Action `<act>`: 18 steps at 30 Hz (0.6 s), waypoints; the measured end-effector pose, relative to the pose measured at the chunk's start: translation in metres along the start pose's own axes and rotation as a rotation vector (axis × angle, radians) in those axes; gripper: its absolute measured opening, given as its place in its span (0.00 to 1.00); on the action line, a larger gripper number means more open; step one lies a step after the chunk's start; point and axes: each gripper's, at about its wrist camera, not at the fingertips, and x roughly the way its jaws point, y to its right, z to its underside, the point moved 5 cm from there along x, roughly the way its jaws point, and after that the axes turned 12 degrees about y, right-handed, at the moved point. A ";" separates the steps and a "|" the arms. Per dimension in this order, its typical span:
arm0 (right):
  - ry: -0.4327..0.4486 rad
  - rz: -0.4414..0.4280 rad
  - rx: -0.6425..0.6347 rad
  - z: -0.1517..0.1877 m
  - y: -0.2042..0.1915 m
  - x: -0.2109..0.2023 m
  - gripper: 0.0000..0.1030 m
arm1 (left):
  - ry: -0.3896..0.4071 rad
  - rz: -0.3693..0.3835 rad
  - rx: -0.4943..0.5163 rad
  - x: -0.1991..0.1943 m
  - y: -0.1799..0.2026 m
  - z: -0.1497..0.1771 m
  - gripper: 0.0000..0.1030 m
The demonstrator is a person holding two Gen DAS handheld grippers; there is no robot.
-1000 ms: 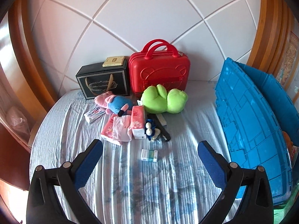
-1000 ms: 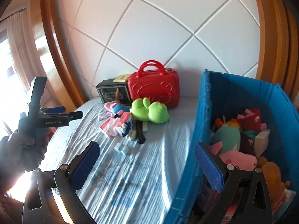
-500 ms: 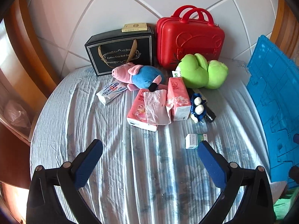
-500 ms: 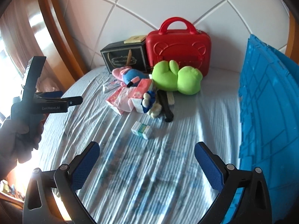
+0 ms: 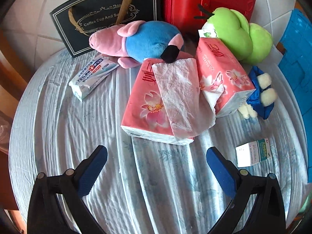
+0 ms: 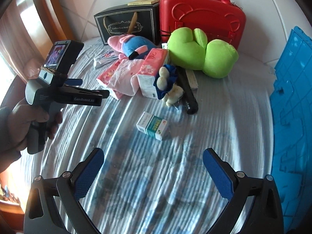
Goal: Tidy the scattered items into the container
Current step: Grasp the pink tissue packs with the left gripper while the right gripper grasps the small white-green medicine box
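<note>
On my left wrist view, the left gripper [image 5: 156, 159] hangs with jaws apart, empty, just short of the near tissue pack [image 5: 156, 107]; its loose tissue sheet [image 5: 179, 97] could snag and drag out. On my right wrist view, the right gripper [image 6: 153, 163] is spread wide, empty, over the bed near the medicine box [image 6: 152, 125]; the blue crate [image 6: 292, 117] stands right.

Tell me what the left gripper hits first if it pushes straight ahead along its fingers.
Most likely the near pink tissue pack with a loose tissue draped over it: it lies dead ahead of the open left gripper, with only bare bedsheet between. Depth is hard to judge through the fisheye.
</note>
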 end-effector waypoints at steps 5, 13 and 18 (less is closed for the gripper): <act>-0.058 0.016 0.040 0.006 0.007 0.039 1.00 | 0.002 0.029 0.058 0.021 0.006 -0.003 1.00; -0.124 0.055 0.077 0.003 0.001 0.110 1.00 | -0.042 0.006 0.076 0.049 0.008 -0.009 1.00; -0.174 0.089 0.058 0.007 -0.003 0.140 1.00 | -0.067 -0.003 0.081 0.061 0.009 -0.008 1.00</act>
